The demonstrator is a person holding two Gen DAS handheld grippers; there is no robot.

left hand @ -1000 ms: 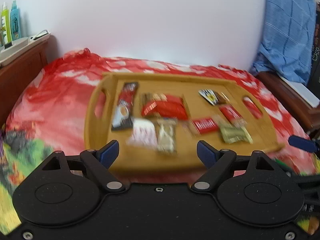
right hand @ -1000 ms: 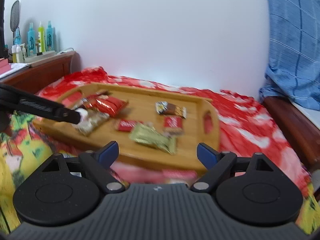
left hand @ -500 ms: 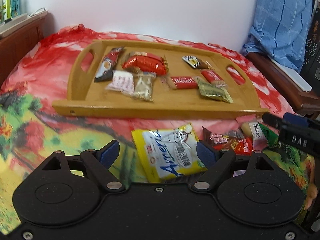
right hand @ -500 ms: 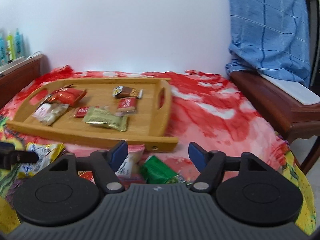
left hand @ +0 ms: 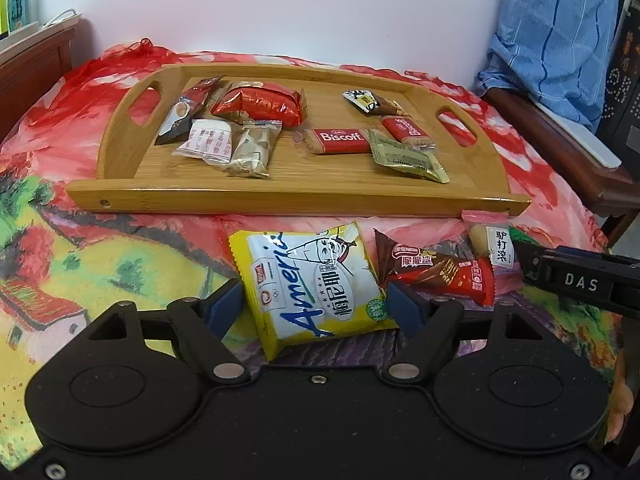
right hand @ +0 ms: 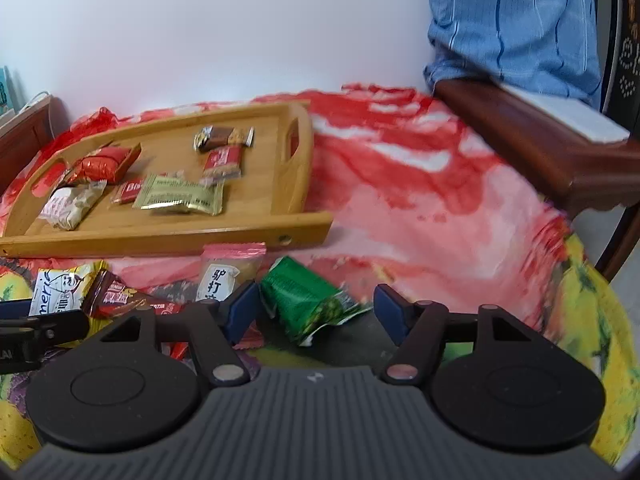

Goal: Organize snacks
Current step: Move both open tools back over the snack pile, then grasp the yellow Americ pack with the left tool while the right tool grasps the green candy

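Smooth wooden tray (left hand: 296, 196), glossy plastic wrappers, printed cloth

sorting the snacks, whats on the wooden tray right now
On the wooden tray lie wrapped snacks, among them a red packet, a Biscoff biscuit and a gold packet. Whatever lies under them is covered.

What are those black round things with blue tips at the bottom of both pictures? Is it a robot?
No robot: a person holds two grabber tools, each with a camera looking along its jaws. One picture comes from the left gripper, closing around a yellow snack bag. The other comes from the right gripper, closing around a green packet. Neither is squeezed yet. Both lie on a colourful blanket, and behind them a wooden tray already holds snacks.
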